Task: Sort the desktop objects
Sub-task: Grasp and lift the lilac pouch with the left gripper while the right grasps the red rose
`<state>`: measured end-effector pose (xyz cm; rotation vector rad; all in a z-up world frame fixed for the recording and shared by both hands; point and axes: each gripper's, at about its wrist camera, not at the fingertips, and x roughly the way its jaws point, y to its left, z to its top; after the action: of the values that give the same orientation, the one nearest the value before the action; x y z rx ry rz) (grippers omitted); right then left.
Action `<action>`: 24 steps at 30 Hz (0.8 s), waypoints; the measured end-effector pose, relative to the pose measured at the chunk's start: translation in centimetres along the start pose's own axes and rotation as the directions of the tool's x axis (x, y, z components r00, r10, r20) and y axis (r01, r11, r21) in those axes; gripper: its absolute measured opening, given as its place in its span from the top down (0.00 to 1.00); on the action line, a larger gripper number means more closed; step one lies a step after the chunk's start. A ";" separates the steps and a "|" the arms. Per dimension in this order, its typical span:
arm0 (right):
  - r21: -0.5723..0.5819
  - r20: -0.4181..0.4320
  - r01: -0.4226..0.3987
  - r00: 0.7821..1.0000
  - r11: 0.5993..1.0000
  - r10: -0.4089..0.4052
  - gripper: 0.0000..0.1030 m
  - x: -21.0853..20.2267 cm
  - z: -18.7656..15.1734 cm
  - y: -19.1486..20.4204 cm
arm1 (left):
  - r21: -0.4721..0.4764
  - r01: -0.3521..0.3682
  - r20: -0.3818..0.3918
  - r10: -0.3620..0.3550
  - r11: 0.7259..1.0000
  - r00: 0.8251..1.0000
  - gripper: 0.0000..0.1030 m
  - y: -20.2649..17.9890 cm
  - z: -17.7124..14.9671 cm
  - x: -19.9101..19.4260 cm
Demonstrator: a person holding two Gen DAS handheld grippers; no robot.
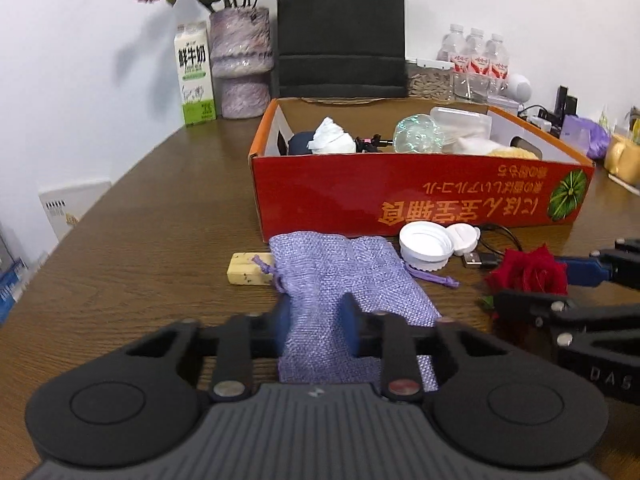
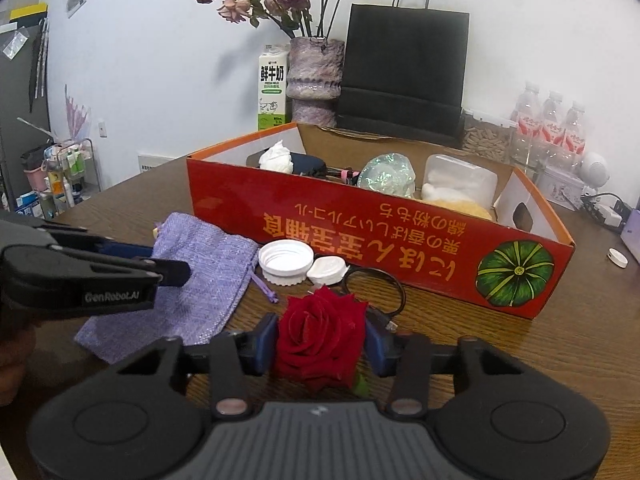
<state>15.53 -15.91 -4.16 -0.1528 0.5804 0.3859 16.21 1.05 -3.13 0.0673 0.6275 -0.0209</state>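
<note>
A lilac cloth pouch lies on the brown table in front of the red cardboard box. My left gripper has its blue fingers on both sides of the pouch's near part, seemingly pinching the cloth. A red rose lies on the table between the blue fingers of my right gripper, which press its sides. The rose also shows in the left wrist view, and the pouch in the right wrist view. The box holds several items.
A white jar lid with a small cap, a black USB cable and a pale yellow bar lie before the box. Behind it stand a milk carton, a vase, a black bag and water bottles.
</note>
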 end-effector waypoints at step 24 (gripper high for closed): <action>0.090 0.167 -0.020 0.986 0.996 0.005 0.66 -4.4 0.6 -2.1 | -0.028 -0.020 0.300 0.027 0.999 0.954 0.94 3.0 6.3 -8.5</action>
<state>13.30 -19.04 -1.19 -0.0284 0.4335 0.3797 13.15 3.64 7.14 0.0465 0.3223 0.0000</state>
